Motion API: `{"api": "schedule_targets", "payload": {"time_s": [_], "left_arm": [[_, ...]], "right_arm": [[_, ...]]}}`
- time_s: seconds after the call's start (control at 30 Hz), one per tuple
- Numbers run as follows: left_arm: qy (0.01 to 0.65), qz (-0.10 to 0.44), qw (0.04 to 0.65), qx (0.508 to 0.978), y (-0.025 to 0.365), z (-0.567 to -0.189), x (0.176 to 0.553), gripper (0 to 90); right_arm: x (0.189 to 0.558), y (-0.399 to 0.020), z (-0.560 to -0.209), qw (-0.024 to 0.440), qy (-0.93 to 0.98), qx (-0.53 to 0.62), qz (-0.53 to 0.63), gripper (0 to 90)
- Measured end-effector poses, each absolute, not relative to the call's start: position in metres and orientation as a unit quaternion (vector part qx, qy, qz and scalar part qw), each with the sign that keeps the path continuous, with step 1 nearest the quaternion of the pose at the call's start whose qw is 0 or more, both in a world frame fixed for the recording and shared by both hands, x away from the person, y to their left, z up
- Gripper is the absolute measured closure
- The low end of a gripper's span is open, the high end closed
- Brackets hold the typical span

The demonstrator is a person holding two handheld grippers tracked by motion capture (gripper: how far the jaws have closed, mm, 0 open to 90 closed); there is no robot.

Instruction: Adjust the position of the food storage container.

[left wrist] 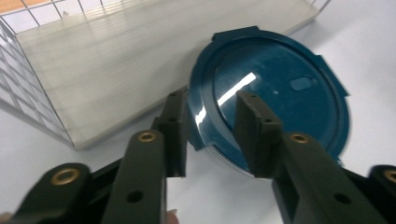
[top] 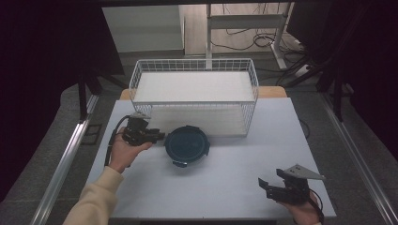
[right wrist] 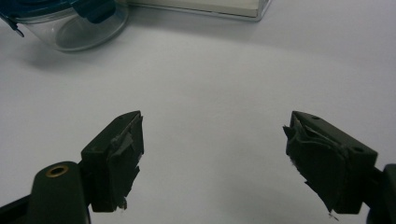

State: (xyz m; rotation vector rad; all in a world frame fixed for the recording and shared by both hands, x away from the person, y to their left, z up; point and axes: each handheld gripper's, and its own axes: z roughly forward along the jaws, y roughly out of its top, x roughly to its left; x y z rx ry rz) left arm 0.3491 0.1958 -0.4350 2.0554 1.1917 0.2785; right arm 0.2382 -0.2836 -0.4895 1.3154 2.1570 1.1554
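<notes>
On the tabletop (top: 225,187), just before the wire basket (top: 195,96), sits the round blue-lidded container (top: 186,145). Left gripper (left wrist: 210,130) pinches its rim; right gripper (right wrist: 212,158) is spread wide, holding nothing.

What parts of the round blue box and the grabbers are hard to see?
- Inside the container: the blue lid covers it from above in the high view.
- Whether the left gripper pads press the lid's rim: left gripper view, jaws overlap it.
- Container's clear body: cut off by the right gripper view's top edge.
</notes>
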Motion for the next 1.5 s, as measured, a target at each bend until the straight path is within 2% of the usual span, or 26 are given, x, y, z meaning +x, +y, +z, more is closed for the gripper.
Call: {"api": "schedule_targets", "payload": {"time_s": [0.23,0.4,0.87,1.37,1.5], "left_arm": [[0.467,0.118,0.360,0.799,0.182,-0.441,0.367,82.7],[0.466,0.131,0.345,0.804,0.176,-0.450,0.376,88.9],[0.475,0.138,0.345,0.798,0.165,-0.467,0.396,89.9],[0.464,0.135,0.320,0.815,0.159,-0.476,0.407,89.9],[0.442,0.143,0.309,0.830,0.157,-0.481,0.408,90.0]], "right_arm": [[0.239,-0.284,-0.491,0.177,0.765,0.468,0.405,18.7],[0.239,-0.283,-0.492,0.174,0.767,0.468,0.403,18.8],[0.241,-0.284,-0.495,0.171,0.772,0.464,0.399,18.7],[0.241,-0.284,-0.496,0.171,0.774,0.464,0.395,18.7],[0.241,-0.284,-0.496,0.171,0.774,0.464,0.395,18.7]]}}
